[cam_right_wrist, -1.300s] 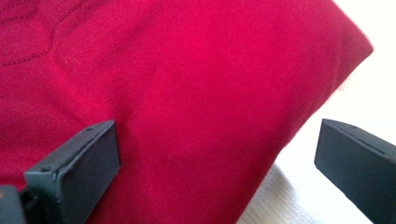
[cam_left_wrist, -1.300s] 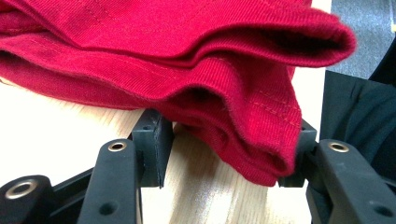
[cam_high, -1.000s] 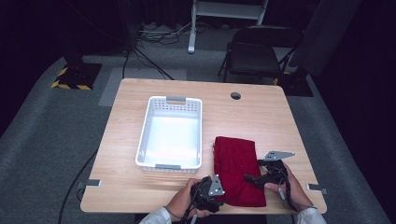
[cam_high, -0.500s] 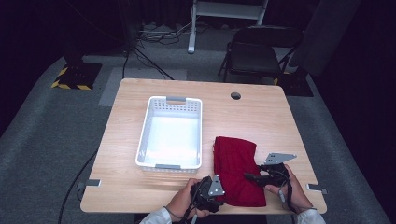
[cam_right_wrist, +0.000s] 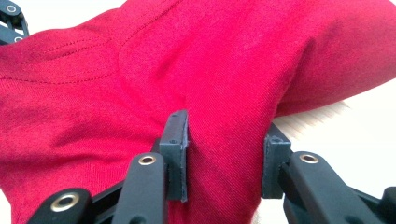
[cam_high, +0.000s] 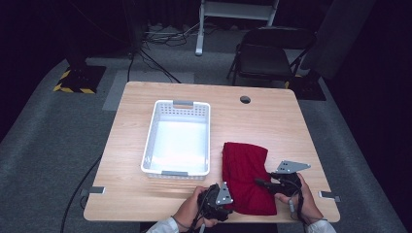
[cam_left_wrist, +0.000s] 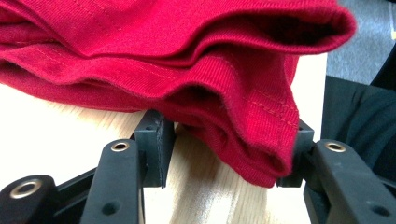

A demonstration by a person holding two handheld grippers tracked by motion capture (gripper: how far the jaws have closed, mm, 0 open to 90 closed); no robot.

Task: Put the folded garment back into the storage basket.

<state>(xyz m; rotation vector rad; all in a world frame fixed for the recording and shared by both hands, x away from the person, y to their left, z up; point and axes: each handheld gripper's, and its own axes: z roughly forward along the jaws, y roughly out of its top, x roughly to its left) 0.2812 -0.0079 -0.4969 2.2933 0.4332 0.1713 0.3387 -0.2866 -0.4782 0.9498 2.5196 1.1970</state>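
Red folded cloth [cam_high: 246, 175] flat on table's near right, beside basket.

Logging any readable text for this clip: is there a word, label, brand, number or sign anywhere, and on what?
None: no readable text in any view.
Red folded cloth: stitched seams, no tag or print.
White basket: plain, no label.
Left tongs and right tongs: black jaws with brass rivets, no markings.
Yellow and black striped floor strip: a hazard pattern, no lettering.
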